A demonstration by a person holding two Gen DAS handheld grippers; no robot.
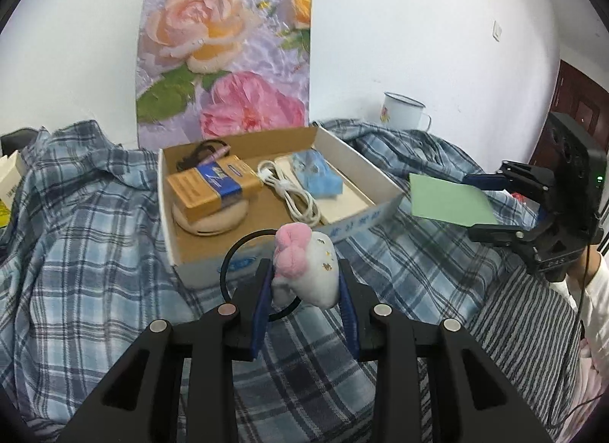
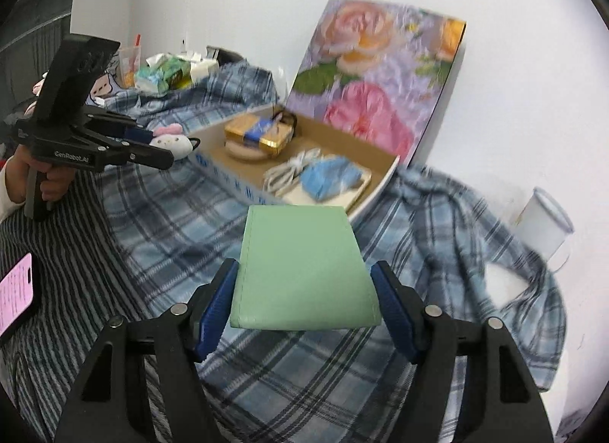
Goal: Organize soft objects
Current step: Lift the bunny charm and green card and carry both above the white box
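My left gripper (image 1: 304,275) is shut on a small white plush toy (image 1: 316,271) with a pink bow and a black ring, held just before the near wall of an open cardboard box (image 1: 365,220). My right gripper (image 2: 304,287) is shut on a flat green wallet (image 2: 300,267), held above the plaid cloth to the right of the box (image 2: 236,186). The wallet (image 1: 445,197) and right gripper (image 1: 479,207) also show in the left wrist view. The plush (image 2: 171,140) and left gripper (image 2: 167,146) show in the right wrist view.
The box holds a gold-and-blue pack (image 1: 213,184), a white cable (image 1: 289,191), a blue face mask (image 1: 318,174) and a round beige pad (image 1: 213,220). Its floral lid (image 1: 224,58) stands against the wall. A white enamel mug (image 1: 403,109) stands behind. A phone (image 2: 15,290) lies on striped cloth.
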